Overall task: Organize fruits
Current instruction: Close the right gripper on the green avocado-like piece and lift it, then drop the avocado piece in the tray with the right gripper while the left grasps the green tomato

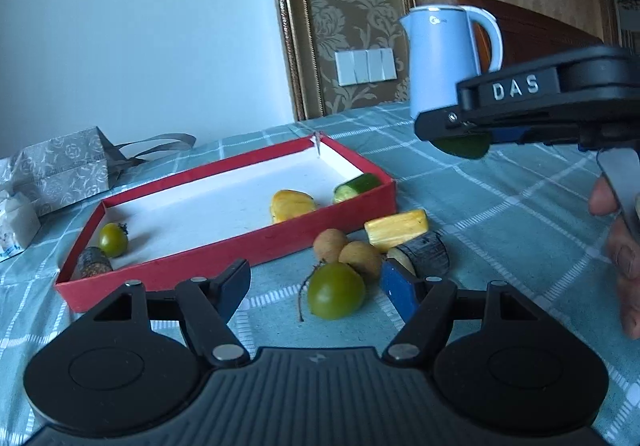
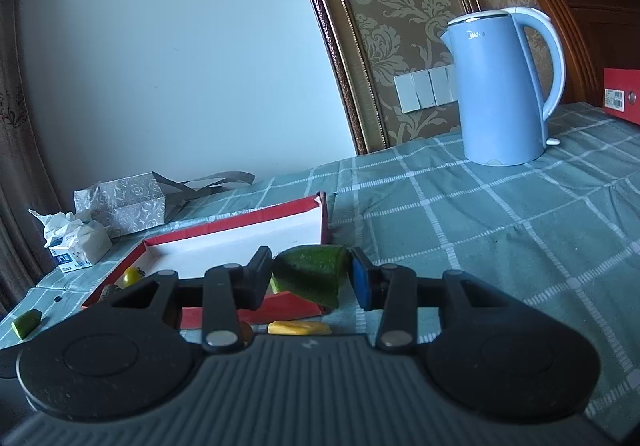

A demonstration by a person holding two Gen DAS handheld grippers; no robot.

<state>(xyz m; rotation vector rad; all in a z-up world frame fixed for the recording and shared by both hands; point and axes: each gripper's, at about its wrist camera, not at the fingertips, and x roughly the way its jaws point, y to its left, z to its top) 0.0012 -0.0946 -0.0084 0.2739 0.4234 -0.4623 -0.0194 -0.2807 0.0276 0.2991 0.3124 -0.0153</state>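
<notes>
A red box (image 1: 240, 246) with a white floor lies on the checked cloth; it also shows in the right wrist view (image 2: 240, 219). Inside are a green tomato (image 1: 113, 240), a dark piece (image 1: 94, 262), a yellow piece (image 1: 290, 204) and a cucumber piece (image 1: 356, 186). In front of the box lie a green tomato (image 1: 336, 290), two brown longans (image 1: 347, 250), a yellow piece (image 1: 396, 228) and a dark-skinned piece (image 1: 424, 253). My left gripper (image 1: 314, 292) is open around the front tomato. My right gripper (image 2: 311, 278) is shut on a green cucumber piece (image 2: 310, 276), held above the box's near right corner.
A blue kettle (image 2: 500, 89) stands at the back right. A grey gift bag (image 1: 64, 169) and a tissue pack (image 2: 76, 246) lie at the left. A small green piece (image 2: 26, 322) lies left of the box. Another red box (image 2: 622, 95) stands far right.
</notes>
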